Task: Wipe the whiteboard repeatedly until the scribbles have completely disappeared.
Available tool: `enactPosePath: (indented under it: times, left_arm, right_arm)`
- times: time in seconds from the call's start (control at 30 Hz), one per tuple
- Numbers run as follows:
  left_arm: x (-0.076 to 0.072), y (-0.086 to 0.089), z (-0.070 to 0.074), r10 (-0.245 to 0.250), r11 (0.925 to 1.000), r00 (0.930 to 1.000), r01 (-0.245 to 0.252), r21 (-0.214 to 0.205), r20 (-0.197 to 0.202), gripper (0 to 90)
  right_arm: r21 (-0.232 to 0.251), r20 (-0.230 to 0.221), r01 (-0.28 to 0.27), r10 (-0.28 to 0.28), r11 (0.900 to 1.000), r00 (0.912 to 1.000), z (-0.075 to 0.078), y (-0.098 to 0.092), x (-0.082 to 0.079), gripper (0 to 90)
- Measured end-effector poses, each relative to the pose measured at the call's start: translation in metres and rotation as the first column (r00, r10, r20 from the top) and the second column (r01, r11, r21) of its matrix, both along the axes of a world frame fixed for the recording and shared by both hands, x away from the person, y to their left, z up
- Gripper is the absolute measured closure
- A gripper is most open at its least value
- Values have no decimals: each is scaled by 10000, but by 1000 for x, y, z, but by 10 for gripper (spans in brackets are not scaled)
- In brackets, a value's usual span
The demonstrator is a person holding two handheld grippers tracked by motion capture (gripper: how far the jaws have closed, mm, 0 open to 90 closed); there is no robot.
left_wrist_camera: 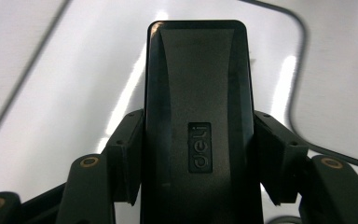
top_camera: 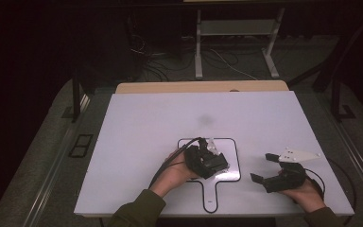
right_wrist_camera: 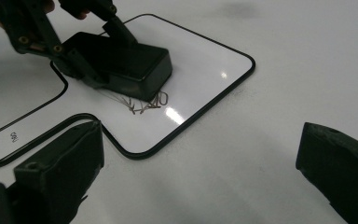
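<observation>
My left claw [top_camera: 216,163] is clamped on the black eraser [left_wrist_camera: 198,126], pads on its two long sides, so the block's long axis runs straight out ahead of the claw. In the right claw view the eraser [right_wrist_camera: 123,63] sits flat on the small whiteboard [right_wrist_camera: 205,74], w/ brownish scribble marks [right_wrist_camera: 144,102] just beside its leading edge, touching or nearly so; can't tell if any marks are hidden under it. That's the relation that matters: marks lie off the eraser's front end, toward my right claw's side of the board, so I'd judge the coming wipe should push along the eraser's long axis, over them. In the high view the board [top_camera: 234,158] lies near the front edge of the tabletop [top_camera: 146,118], handle pointing toward me, my left hand [top_camera: 175,172] over its left-centre part. My right claw [top_camera: 269,177] is spread wide, nothing between the jaws, resting on the tabletop to the right of the board, apart from it. Left is clearly the nearer one to the marks and already has the tool, so the job is its; right could steady the board's near-right edge if it slides, since nothing pins it. Risk as I see it: board skating on the smooth tabletop under the push. Rest of the board looks clean, bar a small printed logo on the handle [right_wrist_camera: 14,136].
</observation>
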State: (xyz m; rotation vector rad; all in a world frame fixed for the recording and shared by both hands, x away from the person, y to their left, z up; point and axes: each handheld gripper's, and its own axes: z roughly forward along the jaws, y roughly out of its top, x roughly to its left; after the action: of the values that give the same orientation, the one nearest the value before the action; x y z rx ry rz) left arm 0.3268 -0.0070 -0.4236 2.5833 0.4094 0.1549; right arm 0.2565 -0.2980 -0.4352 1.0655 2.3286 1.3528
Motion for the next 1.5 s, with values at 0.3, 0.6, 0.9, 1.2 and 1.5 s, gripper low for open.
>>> enactPosePath:
  times: [0.3, 0.6, 0.9, 1.2, 1.5]
  left_arm:
    - [-10, -5, 0, -491, 9987, 9979, 486, -121, -430, 398]
    - [2, -9, 0, -132, 9999, 9998, 132, 20, -125, 398]
    - [12, -16, 0, -49, 10000, 9997, 49, -27, -228, 398]
    - [-3, -38, 0, -848, 9964, 9962, 849, 33, -209, 398]
    - [13, -39, 0, -586, 9982, 9983, 586, 128, 20, 398]
  right_arm:
    - [0, -33, -23, 23, 10000, 10000, 0, 0, 0, 0]
    - [-20, 5, -15, 15, 10000, 10000, 0, 1, 0, 0]
    - [32, -18, 37, -37, 10000, 10000, 0, -1, 1, 0]
    - [26, -7, 4, -4, 10000, 10000, 0, 0, 1, 0]
    - [60, 11, 116, -116, 9999, 9999, 0, -3, 0, 0]
